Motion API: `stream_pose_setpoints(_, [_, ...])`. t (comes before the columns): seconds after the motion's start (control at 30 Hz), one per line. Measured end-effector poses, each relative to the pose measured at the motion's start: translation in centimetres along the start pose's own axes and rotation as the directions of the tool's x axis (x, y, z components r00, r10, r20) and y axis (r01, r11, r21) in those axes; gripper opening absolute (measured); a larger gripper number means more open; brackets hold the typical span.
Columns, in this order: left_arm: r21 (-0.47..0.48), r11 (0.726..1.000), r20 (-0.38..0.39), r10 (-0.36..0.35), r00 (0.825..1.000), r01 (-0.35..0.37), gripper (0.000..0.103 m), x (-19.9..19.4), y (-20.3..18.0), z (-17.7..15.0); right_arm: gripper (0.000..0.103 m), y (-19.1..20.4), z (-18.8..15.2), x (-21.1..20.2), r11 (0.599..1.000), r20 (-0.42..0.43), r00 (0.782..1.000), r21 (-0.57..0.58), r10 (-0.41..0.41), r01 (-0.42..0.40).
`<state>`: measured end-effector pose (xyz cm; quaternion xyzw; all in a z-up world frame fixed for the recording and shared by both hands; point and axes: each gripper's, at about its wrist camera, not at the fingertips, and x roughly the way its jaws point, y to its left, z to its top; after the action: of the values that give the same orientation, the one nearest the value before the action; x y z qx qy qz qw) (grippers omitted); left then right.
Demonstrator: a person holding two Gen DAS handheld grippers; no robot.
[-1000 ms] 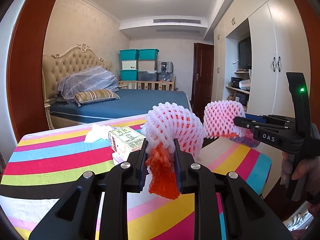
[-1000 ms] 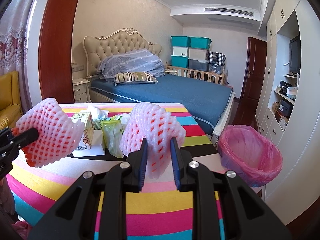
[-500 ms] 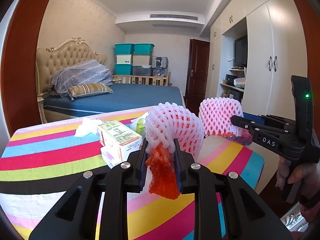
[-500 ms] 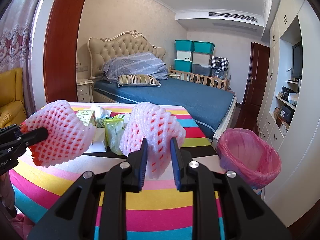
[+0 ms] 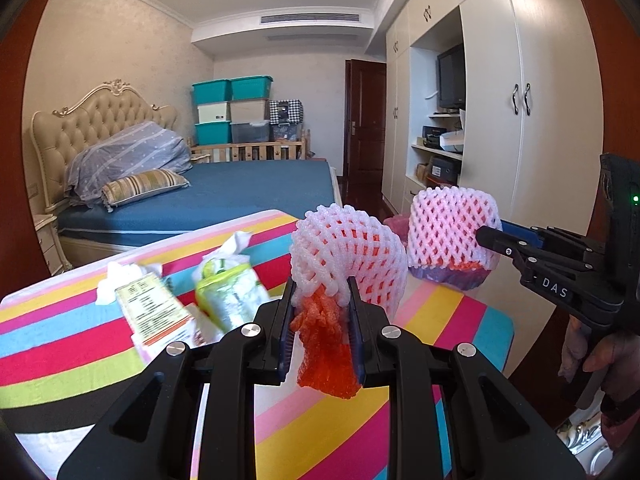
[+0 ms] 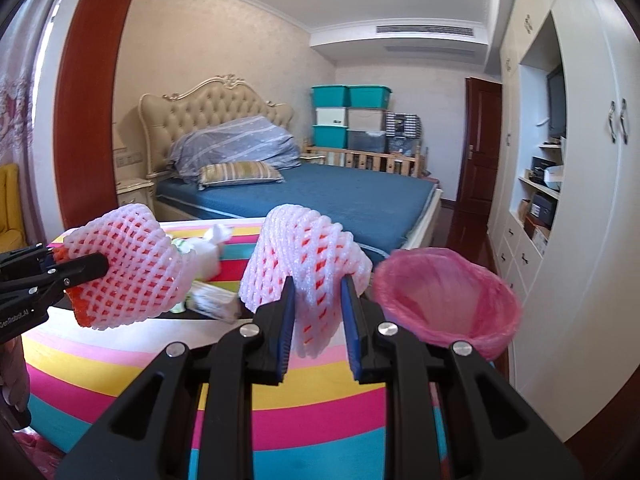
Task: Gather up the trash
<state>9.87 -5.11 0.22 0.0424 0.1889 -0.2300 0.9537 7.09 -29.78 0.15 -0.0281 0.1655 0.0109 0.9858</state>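
Observation:
My left gripper [image 5: 320, 304] is shut on a pink-white foam fruit net with an orange lining [image 5: 344, 252], held above the striped table. That same net [image 6: 128, 264] shows at the left of the right wrist view. My right gripper [image 6: 318, 300] is shut on a second pink foam net [image 6: 304, 252], also seen at the right of the left wrist view [image 5: 452, 236]. A bin lined with a pink bag [image 6: 444, 300] stands just right of the table, close beside the right gripper. On the table lie a small carton [image 5: 154, 320], a green packet [image 5: 228, 292] and crumpled tissue [image 5: 236, 242].
The table wears a rainbow-striped cloth [image 6: 160, 392]. Behind it is a bed with a blue cover [image 6: 340, 196]. White wardrobes [image 6: 592, 200] run along the right wall, past the bin. A person's hand [image 5: 600, 364] grips the right tool's handle.
Both grippers have swung to the right with their nets. The bin now sits closer to the right gripper, and the table litter has slid leftward in both views.

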Motion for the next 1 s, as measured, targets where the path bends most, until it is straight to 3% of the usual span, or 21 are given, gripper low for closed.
stream_pose_setpoints(0.5, [0.066,0.993,-0.025,-0.1,0.995,0.101,0.022,7.0,-6.1,4.0,0.022,-8.0,-1.5,0.7,0.991,0.003,0.992,0.039,-0.13,0.13])
stream_pose_setpoints(1.0, [0.063,0.974,-0.083,-0.211,0.974,0.216,0.022,18.0,-14.1,8.3,0.022,-17.6,-1.6,4.6,0.966,-0.019,0.971,0.1,-0.239,0.239])
